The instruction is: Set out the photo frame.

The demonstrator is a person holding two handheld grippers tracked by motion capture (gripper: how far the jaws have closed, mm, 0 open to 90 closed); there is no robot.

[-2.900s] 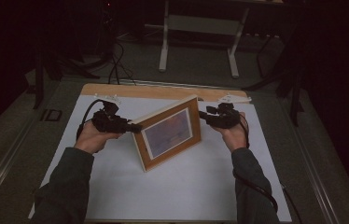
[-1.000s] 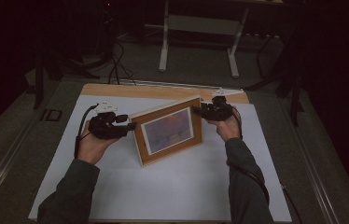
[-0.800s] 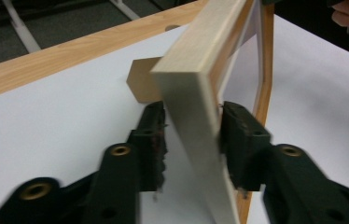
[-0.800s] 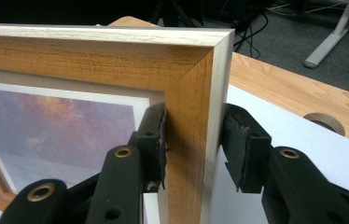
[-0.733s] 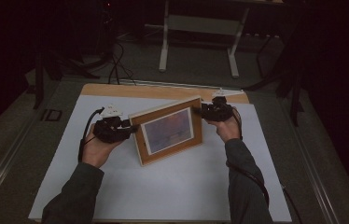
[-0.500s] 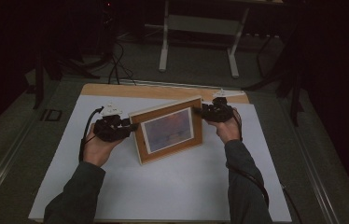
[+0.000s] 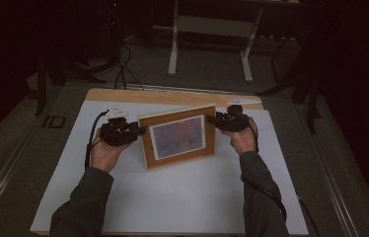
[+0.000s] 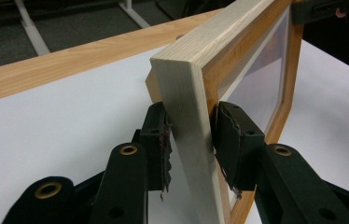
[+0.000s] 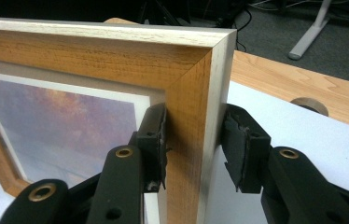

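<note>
The back of the picture frame is hidden in the high view, and in both gripper views its far end runs out of the picture. The print behind the glass is a blurry purple and orange wash, too soft to read. The frame stands upright on its long edge on the white sheet at the centre of the bench, face toward the person.

The left tool sits at the frame's left edge; its jaws have just been closing, and in the left gripper view both pads now press on the pale side rail. The right tool straddles the right rail near the upper corner: the inner pad touches the front face, while the outer pad seems to stand a sliver off the rim, so whether it pinches is unclear.

Compared with the oldest frame, the picture frame now stands squarer to the person and the left hand has come in to meet it.
</note>
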